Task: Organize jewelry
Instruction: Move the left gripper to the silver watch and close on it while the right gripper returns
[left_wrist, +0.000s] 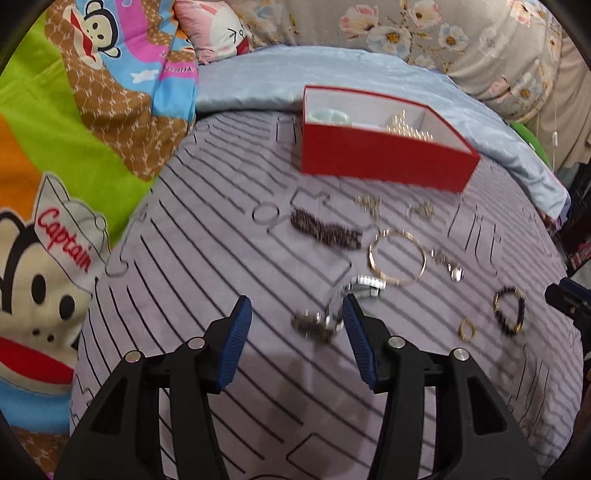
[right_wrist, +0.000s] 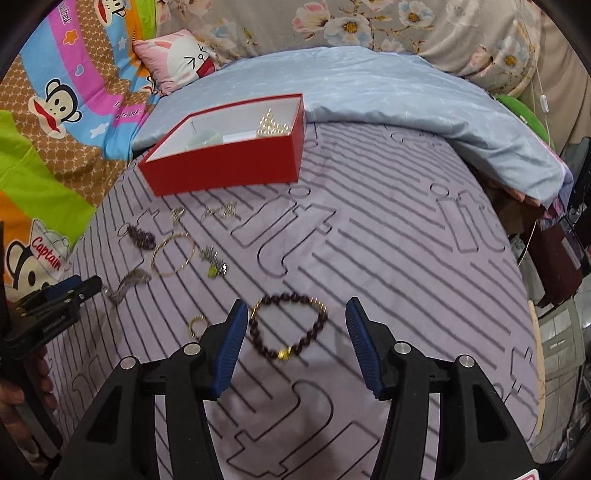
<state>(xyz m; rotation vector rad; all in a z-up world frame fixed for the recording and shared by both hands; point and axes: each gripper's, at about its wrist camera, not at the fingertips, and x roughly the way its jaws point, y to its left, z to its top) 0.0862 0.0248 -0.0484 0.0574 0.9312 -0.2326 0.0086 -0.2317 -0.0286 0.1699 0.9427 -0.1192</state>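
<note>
Two hand-held grippers over a bed with a striped purple sheet (right_wrist: 369, 236), on which loose jewelry lies in front of a red box (right_wrist: 225, 168) that serves as the landmark here. The box sits toward the far side of the sheet, against a blue quilt (right_wrist: 369, 92), and already holds a pale green bangle (left_wrist: 328, 115) and a heap of gold beads (right_wrist: 271, 123). On the near side of the box lie several small pieces, among them a thin gold hoop (left_wrist: 397, 256), a dark beaded strand (left_wrist: 325, 229), a silver watch-like band (left_wrist: 360, 290) and a small gold ring (left_wrist: 467, 329). The left gripper (left_wrist: 297, 325) has its jaws released and grasps nothing; the silver band lies near its right finger, with a dark blurred clump of chain (left_wrist: 314, 325) between the fingers. The right gripper (right_wrist: 295, 325), likewise released and empty, hangs above a dark bead bracelet (right_wrist: 288, 325), farther from the box than the other pieces. Judged risks: both views are blurred, so aim may be poor; thin chains on soft cloth can slip from the pads or tangle with neighbours, so that closing on one piece could drag a second along; and pinched sheet fabric could be lifted with the bracelet.
</note>
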